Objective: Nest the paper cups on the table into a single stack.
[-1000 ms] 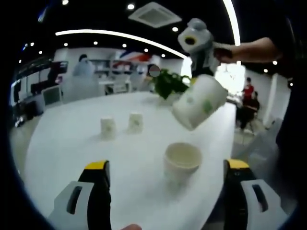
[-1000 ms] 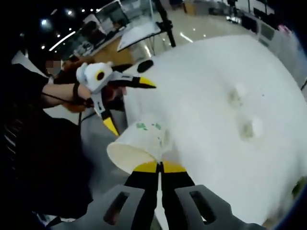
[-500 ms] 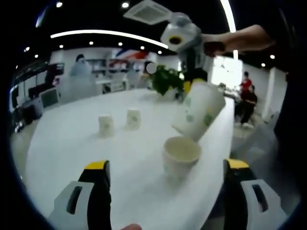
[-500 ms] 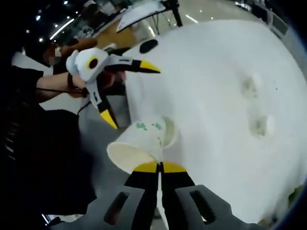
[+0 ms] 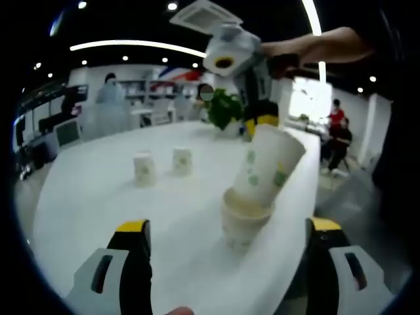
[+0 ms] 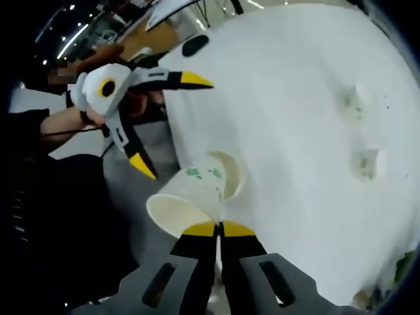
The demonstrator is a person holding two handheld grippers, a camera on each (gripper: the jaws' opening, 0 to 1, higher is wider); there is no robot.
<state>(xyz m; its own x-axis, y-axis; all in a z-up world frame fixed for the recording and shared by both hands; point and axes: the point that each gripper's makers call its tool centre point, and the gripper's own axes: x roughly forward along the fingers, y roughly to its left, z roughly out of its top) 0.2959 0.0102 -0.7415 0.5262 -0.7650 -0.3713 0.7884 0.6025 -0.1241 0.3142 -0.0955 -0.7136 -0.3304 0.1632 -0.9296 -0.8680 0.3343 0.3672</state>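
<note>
In the left gripper view, the left tool hangs low over the white counter with its yellow-tipped jaws wide apart and nothing between them. Ahead of it, near the counter's edge, an upright cup stands with its mouth open. The right tool comes down from the upper right, jaws together on the rim of a tilted cup, whose narrow base is dipping into the mouth of the upright one. The tilted cup leans to the right and is only partly in; whether the two touch is hard to tell. Further back on the counter two small cups stand side by side, apart from each other. A green plant sits at the counter's far end

In the right gripper view, the right tool is clamped on the held cup's rim, with the lower cup's mouth just beyond it. The left tool shows at upper left, held in a hand, jaws spread. The two far cups lie blurred at the right
</note>
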